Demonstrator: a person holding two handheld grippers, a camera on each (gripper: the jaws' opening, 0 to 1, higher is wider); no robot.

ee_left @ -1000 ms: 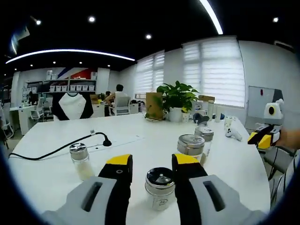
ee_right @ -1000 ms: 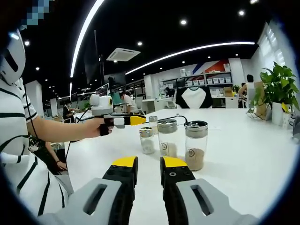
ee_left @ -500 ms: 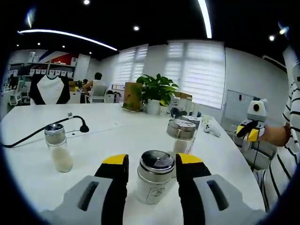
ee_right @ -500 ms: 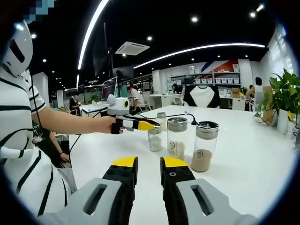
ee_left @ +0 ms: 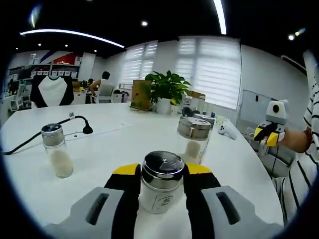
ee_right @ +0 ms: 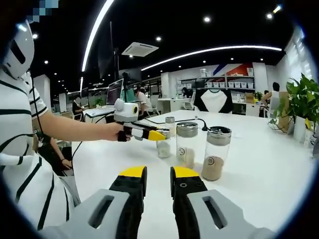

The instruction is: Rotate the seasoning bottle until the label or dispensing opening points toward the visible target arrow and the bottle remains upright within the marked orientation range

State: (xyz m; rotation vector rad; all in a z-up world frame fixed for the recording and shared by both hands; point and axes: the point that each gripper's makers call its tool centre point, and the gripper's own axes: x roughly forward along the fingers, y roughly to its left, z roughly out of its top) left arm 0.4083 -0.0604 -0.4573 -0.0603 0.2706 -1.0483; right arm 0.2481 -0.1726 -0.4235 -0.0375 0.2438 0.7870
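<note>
A clear seasoning bottle (ee_left: 160,185) with a metal shaker lid and a small printed label stands upright on the white table (ee_left: 114,144). My left gripper (ee_left: 162,169) is shut on it, one yellow-tipped jaw against each side. In the right gripper view the same bottle (ee_right: 163,148) shows just behind the left gripper (ee_right: 155,134), which a hand holds. My right gripper (ee_right: 159,174) hovers over the table short of the bottles, jaws a narrow gap apart and holding nothing. It also appears at the far right as the right gripper (ee_left: 266,135).
Three more bottles share the table: one with white powder (ee_left: 56,155), one close behind the held bottle (ee_left: 193,139), one with brown powder (ee_right: 216,153). A black cable with a plug (ee_left: 87,130) crosses the left side. A potted plant (ee_left: 167,89) stands at the far edge.
The left gripper has slid forward, so the bottle now sits deep between its jaws, and they have closed against its sides. The right gripper has kept its narrow gap.
</note>
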